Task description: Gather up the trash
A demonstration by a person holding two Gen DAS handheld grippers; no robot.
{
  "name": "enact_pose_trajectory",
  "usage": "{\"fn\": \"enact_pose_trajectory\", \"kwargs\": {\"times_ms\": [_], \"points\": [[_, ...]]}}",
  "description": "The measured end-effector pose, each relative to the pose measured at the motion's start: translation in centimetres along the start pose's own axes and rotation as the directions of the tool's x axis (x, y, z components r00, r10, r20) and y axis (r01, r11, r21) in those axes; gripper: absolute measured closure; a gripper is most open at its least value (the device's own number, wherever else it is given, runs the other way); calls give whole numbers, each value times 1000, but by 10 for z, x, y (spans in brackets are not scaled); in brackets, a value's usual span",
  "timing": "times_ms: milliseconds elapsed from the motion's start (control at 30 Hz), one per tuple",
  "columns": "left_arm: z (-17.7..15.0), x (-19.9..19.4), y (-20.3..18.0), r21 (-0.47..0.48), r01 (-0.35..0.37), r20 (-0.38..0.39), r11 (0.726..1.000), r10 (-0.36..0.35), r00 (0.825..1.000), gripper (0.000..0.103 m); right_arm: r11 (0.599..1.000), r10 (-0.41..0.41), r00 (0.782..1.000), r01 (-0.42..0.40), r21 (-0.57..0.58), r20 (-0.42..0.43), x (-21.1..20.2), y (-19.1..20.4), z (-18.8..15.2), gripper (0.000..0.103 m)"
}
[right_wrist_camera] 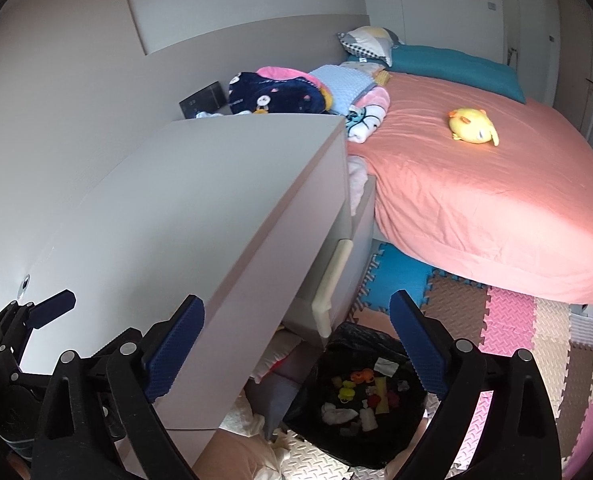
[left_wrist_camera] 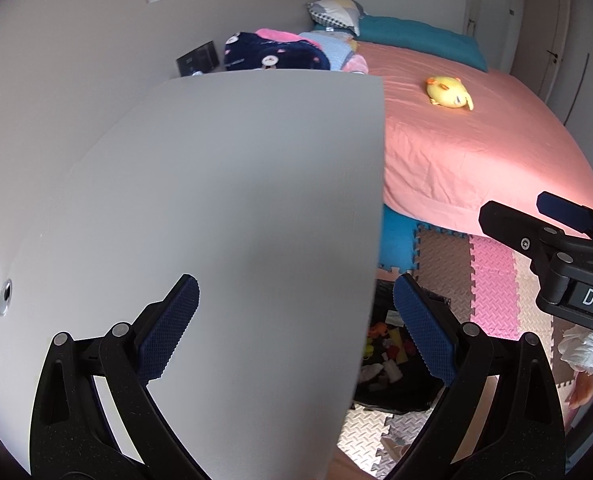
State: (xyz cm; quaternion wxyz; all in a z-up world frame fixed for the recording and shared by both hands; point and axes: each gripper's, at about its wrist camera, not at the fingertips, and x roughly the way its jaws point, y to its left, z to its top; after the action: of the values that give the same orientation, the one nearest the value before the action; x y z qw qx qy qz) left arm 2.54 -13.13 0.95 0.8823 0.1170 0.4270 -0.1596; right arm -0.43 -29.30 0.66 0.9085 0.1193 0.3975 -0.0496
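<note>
Nearest the right wrist camera, the right gripper (right_wrist_camera: 296,340) stands with its blue ribbed pads spread wide and nothing between them. The left gripper (left_wrist_camera: 296,328) is likewise released and empty, its jaws straddling the edge of a white dresser top (left_wrist_camera: 224,208).

Just below and beyond the right gripper's fingertips sits a black trash bag (right_wrist_camera: 360,400), its mouth open and its plastic rim crumpled. Inside lie small scraps: white crumpled tissue (right_wrist_camera: 338,414), yellow, orange and red bits (right_wrist_camera: 352,386), and a pale folded piece near the far rim. The bag rests on the foam puzzle mat (right_wrist_camera: 508,320), against the dresser's front, where a drawer with a cream handle (right_wrist_camera: 330,280) hangs ajar.

Farther off lies a bed with a pink sheet (right_wrist_camera: 476,200), a yellow plush toy (right_wrist_camera: 472,125) on it, folded blankets (right_wrist_camera: 280,94) and a teal pillow (right_wrist_camera: 452,66) behind.
</note>
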Motion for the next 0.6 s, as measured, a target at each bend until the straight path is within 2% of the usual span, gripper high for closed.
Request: {"fn": "enact_pose_trajectory", "kwargs": {"times_ms": [300,600], "points": [[-13,-9,42,-80,-31,1,996,31,1000,8,999,33,999,-34,-31,-17,12,38,-1,9],[-16,-14,50,-96,-32,9,995,33,999,9,998,40,999,-41,-42,-25,14,47,-1,9]]}}
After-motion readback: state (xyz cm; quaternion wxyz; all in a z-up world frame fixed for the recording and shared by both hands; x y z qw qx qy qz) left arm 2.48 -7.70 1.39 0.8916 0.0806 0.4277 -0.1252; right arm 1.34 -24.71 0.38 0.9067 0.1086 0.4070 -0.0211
